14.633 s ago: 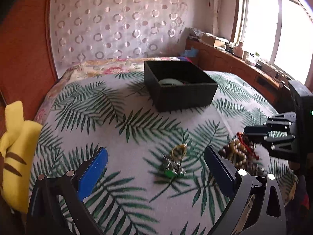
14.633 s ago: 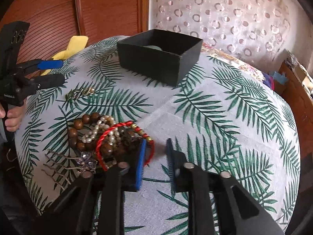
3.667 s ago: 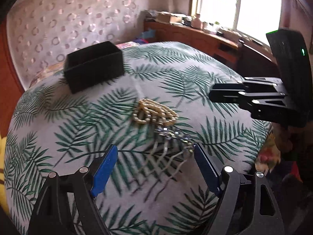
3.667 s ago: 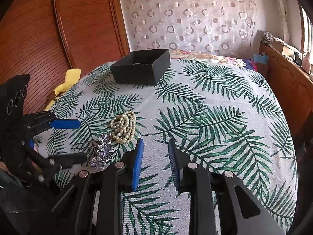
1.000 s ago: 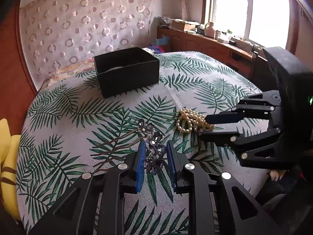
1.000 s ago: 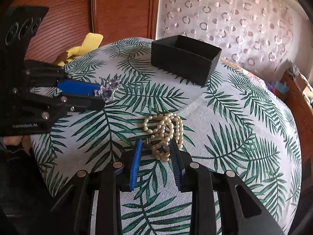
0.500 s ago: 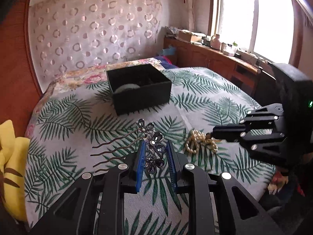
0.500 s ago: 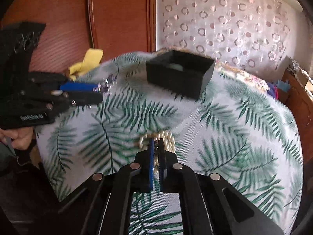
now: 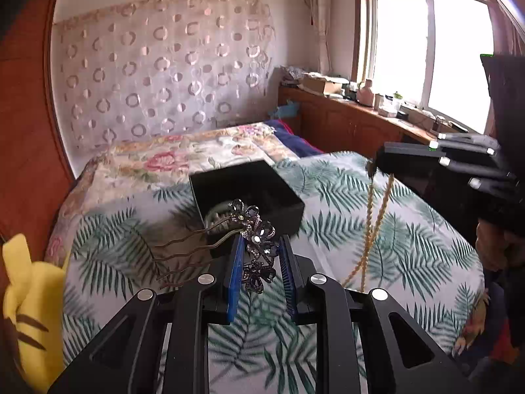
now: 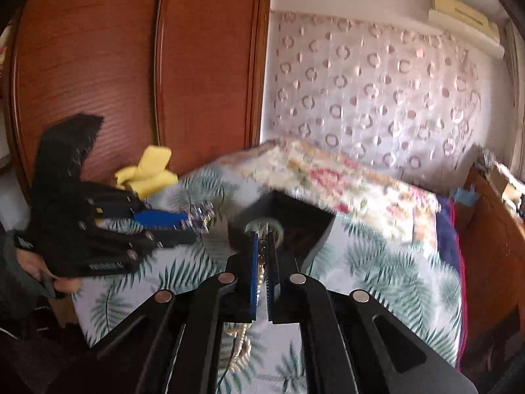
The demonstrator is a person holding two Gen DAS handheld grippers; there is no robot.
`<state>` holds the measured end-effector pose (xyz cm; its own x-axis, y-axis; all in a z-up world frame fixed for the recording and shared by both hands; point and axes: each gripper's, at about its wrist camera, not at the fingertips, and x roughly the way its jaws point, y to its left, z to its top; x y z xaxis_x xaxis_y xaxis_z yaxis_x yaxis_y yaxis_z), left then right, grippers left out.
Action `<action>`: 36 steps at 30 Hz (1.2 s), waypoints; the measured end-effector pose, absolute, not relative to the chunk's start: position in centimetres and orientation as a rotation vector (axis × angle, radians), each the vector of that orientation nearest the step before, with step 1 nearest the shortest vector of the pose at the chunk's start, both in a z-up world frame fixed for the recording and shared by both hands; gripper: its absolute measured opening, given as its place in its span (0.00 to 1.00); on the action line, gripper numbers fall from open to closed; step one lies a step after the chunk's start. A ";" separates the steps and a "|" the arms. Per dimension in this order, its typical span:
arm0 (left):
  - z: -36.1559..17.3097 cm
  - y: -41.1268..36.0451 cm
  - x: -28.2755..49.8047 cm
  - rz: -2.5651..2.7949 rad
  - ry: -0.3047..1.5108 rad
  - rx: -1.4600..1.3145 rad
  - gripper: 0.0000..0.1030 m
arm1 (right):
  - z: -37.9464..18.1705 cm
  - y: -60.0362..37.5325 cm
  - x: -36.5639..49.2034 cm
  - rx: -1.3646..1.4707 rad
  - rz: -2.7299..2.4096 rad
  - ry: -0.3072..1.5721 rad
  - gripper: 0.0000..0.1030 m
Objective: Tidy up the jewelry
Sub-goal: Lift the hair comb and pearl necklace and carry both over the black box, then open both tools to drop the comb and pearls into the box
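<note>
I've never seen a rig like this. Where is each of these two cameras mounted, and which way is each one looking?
Left wrist view: on the left gripper, looking along its fingers over a leaf-print bed toward the window; it holds a jewelled hair comb; the right gripper enters from the right with a pearl necklace hanging from it.
Right wrist view: on the right gripper, facing the wardrobe and curtain; the left gripper and a hand show.
Shared: the black box, the bed, the yellow plush.

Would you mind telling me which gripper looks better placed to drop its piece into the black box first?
Probably the left gripper: its jewelled hair comb sits right before the open black box. The right gripper grips a pearl necklace dangling beside the box.
</note>
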<state>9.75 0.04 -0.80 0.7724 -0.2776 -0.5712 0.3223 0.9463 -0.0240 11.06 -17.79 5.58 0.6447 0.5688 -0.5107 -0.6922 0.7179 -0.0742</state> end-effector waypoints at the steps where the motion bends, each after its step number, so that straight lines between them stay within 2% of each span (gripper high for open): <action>1: -0.4 0.1 10.3 -0.324 0.600 0.076 0.20 | 6.3 -17.6 11.5 -0.278 0.730 0.469 0.05; 10: 1.1 0.0 15.0 -0.320 0.588 0.068 0.20 | 13.2 -16.6 16.0 -0.283 0.724 0.336 0.05; 14: 0.9 0.0 17.2 -0.322 0.599 0.060 0.20 | 14.3 -16.1 18.7 -0.287 0.714 0.326 0.05; 18: 0.0 -0.1 19.2 -0.331 0.628 0.048 0.20 | 12.7 -15.6 21.5 -0.283 0.717 0.390 0.05; 23: -1.6 -0.1 21.4 -0.340 0.670 0.029 0.20 | 7.5 -15.4 24.7 -0.262 0.729 0.538 0.05; 30: -2.9 -0.3 22.6 -0.334 0.693 0.018 0.21 | 2.7 -14.2 25.4 -0.259 0.752 0.653 0.05; 33: -2.7 -0.4 22.5 -0.333 0.689 0.013 0.24 | 2.3 -13.9 25.3 -0.253 0.755 0.660 0.06; 36: -2.5 -0.1 22.0 -0.319 0.678 0.012 0.32 | 2.4 -14.1 25.4 -0.242 0.749 0.657 0.06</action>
<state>22.02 -0.10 -2.48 0.7325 -0.2859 -0.6179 0.2939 0.9514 -0.0918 25.37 -14.07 2.43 0.5454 0.5520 -0.6307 -0.6974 0.7163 0.0238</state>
